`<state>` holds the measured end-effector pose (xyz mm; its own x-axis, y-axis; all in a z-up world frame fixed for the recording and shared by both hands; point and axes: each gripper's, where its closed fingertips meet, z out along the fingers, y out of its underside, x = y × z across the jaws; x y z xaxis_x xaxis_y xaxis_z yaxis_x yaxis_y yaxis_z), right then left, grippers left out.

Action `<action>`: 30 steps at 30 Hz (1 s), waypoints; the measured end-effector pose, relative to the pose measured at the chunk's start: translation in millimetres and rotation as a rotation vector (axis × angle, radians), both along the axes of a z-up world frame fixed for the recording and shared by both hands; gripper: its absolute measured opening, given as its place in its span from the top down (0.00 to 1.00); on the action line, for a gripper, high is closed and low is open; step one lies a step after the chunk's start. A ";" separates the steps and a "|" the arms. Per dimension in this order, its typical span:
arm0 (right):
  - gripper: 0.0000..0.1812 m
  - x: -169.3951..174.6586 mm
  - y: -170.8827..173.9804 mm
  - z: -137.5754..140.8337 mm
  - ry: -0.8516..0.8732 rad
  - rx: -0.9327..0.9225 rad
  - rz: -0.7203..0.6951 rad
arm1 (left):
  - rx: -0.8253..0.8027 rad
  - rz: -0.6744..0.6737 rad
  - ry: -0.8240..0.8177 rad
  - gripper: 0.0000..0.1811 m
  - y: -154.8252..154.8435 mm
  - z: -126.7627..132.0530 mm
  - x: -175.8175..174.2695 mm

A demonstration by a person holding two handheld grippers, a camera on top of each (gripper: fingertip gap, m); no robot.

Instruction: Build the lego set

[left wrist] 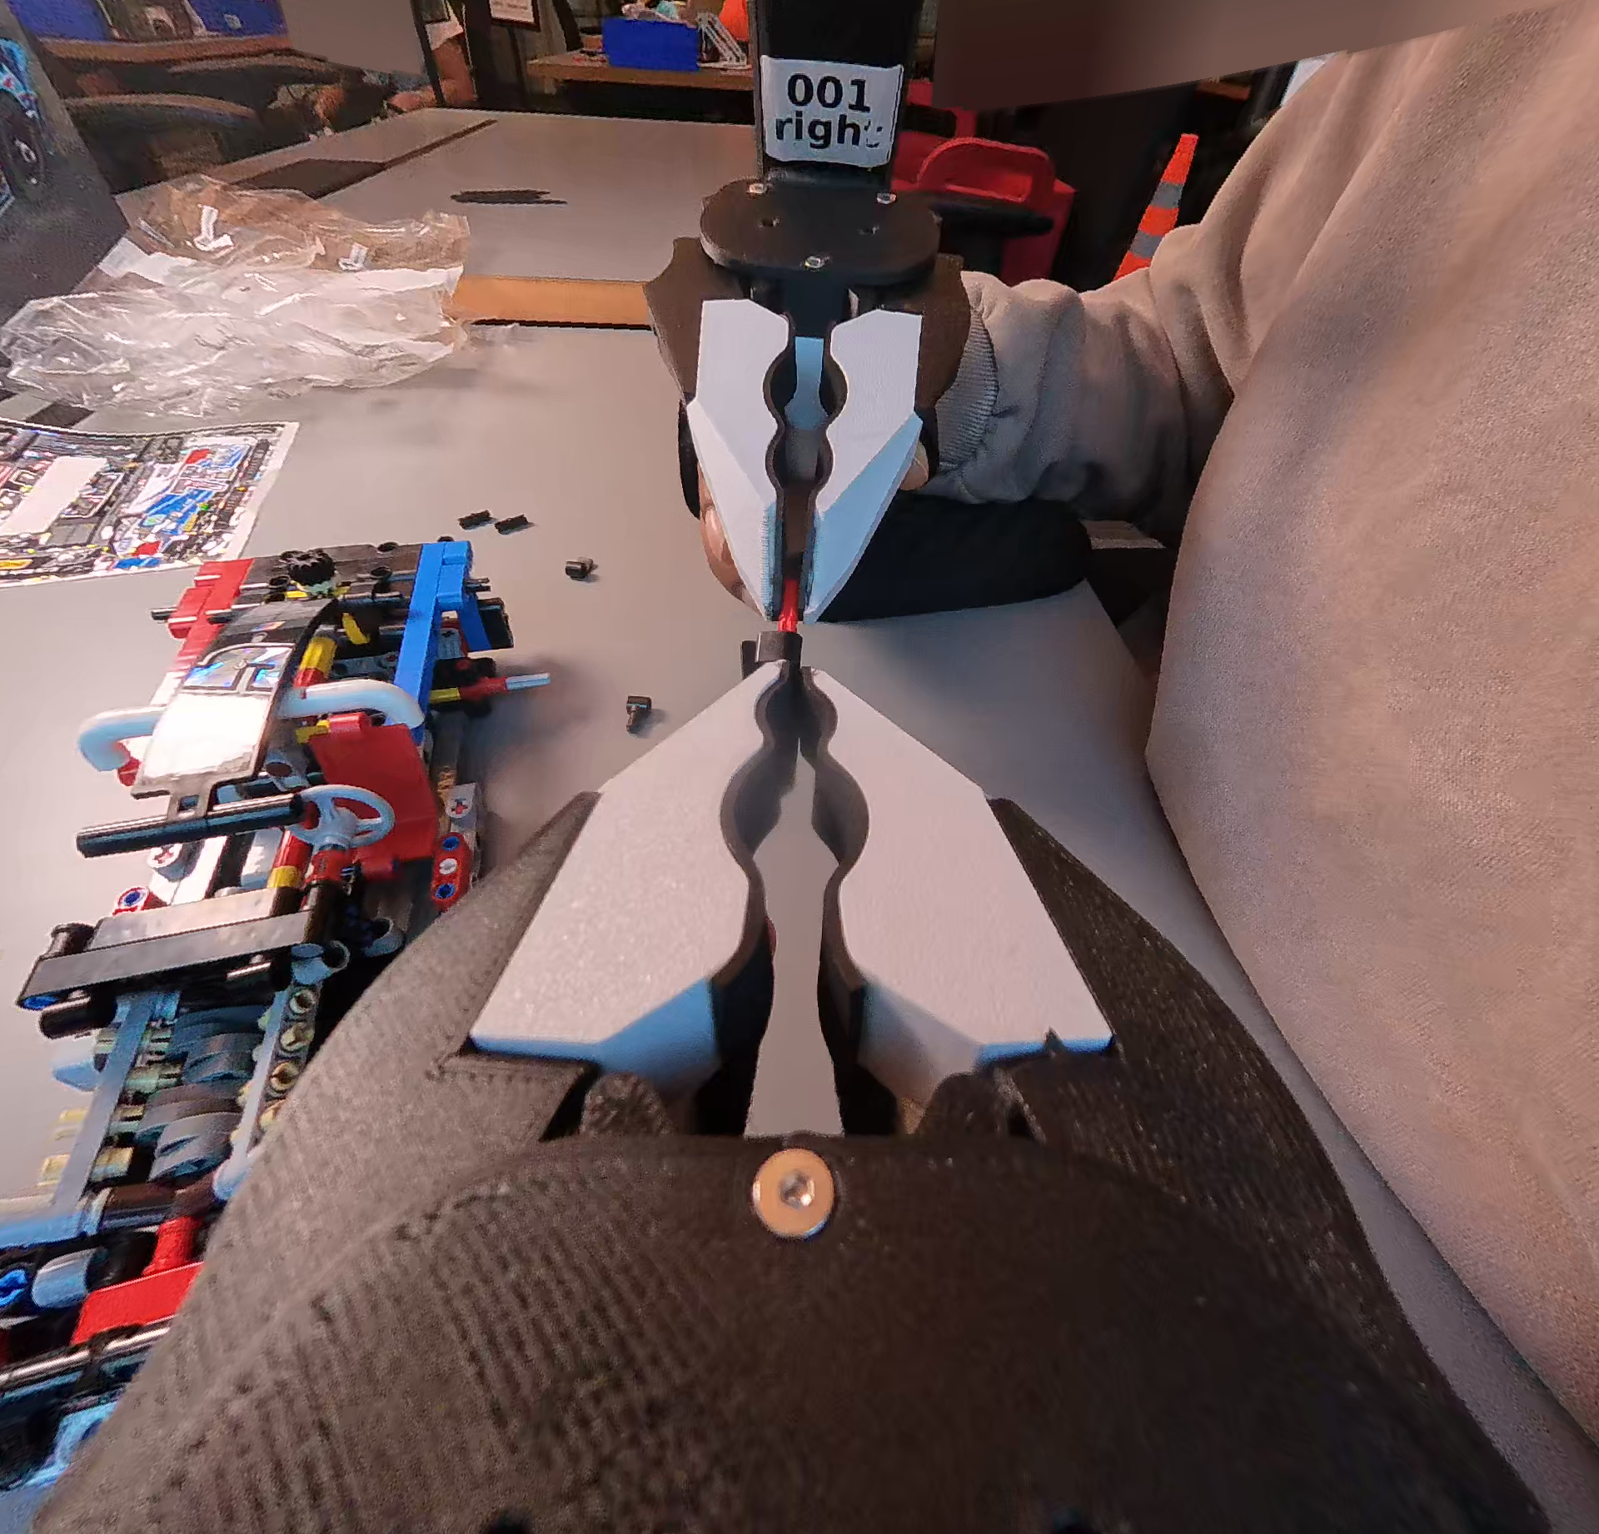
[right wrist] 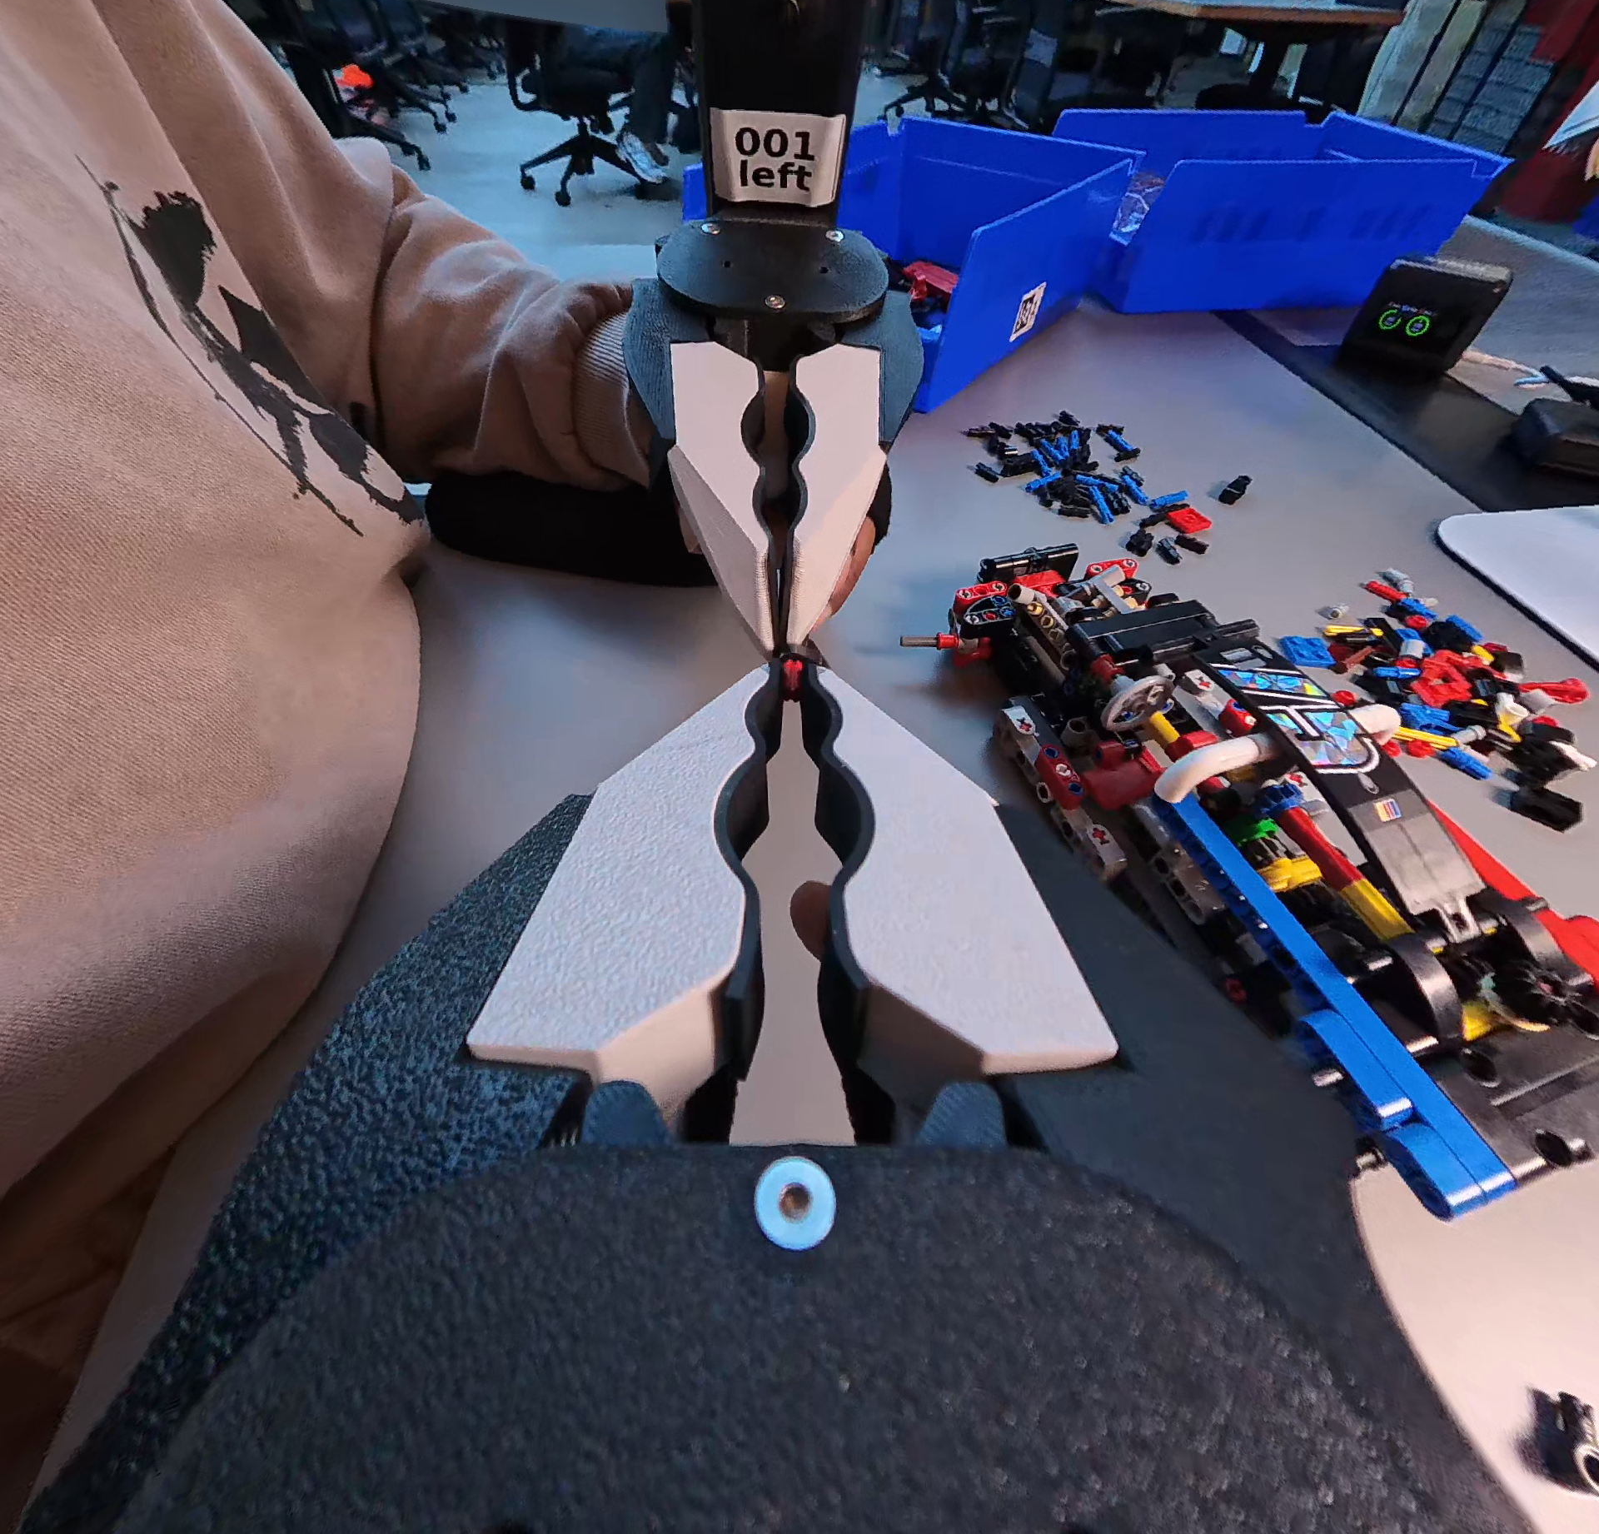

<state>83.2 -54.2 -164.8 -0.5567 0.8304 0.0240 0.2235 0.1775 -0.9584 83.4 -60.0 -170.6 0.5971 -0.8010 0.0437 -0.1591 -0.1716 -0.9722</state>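
left gripper [left wrist: 786, 677] pinching black connector [left wrist: 773, 648], red axle [left wrist: 788, 617] opposite

The red pin [left wrist: 788, 612] shows only a short end between the fingertips of the right gripper [left wrist: 786, 619]; the rest is hidden inside them. The black piece [left wrist: 773, 650] at the tip of the left gripper [left wrist: 783, 670] is small, and its shape cannot be told. In the right wrist view the pin [right wrist: 790, 677] is only a tiny red spot at the meeting tips.

The car [left wrist: 260, 800] is cut by the left edge and partly covered by the gripper body; in the other view its rear [right wrist: 1471, 1017] leaves the frame at the right. A blurred black part [right wrist: 1566, 1440] sits at the lower right corner. The sheet [left wrist: 130, 497] is cut at the left edge. The bags [left wrist: 242, 316] are crumpled, and what is in them cannot be seen.
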 end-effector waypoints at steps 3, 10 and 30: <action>0.99 -1.4 0.0 -7.7 -0.032 0.033 -0.011 | 0.044 0.010 -0.026 1.00 -0.2 10.0 3.2; 0.99 -3.2 15.4 18.3 0.082 0.083 -0.078 | 0.081 0.071 0.000 1.00 6.0 21.8 -14.4; 0.99 -7.2 3.0 -20.2 -0.017 0.094 -0.012 | -0.334 -0.270 0.651 0.75 -107.1 -89.0 -29.2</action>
